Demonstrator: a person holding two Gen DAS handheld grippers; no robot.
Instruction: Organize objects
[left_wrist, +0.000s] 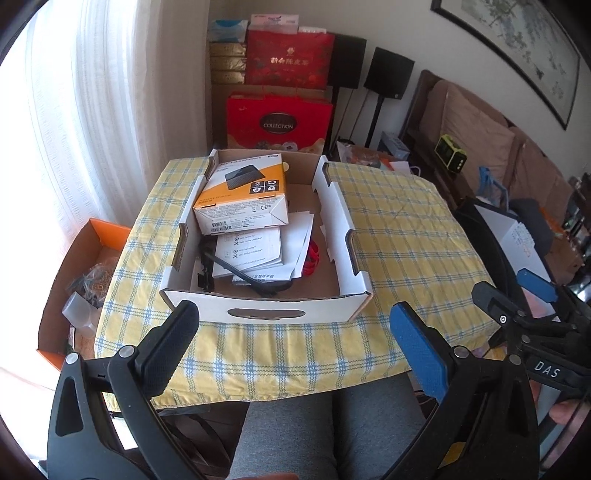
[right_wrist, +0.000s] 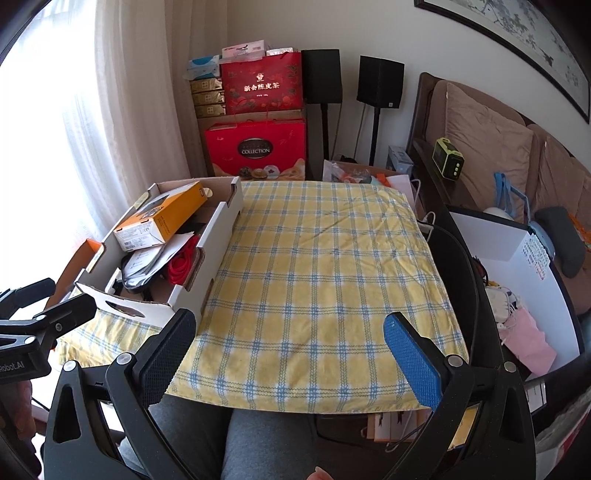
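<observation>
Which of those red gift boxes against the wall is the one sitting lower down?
The red box marked COLLECTION. It stands below the other red box, which bears gold Chinese characters and sits higher on the stack.

Left wrist cam: left gripper (left_wrist: 295, 332) jaws wide apart, nothing held, hovering over the near table edge.

White cardboard tray (left_wrist: 343, 225) sits on the yellow checked cloth (left_wrist: 399, 221). Inside: orange-and-white drive box (left_wrist: 243, 192) tilted on top of white leaflets (left_wrist: 255, 251), black cable (left_wrist: 240, 275) near the front, something red (left_wrist: 313, 260) beside the papers, probably a cord. Right gripper (left_wrist: 517, 295) at far right, jaw state unclear. Grey-trousered legs (left_wrist: 325, 424) below.
</observation>
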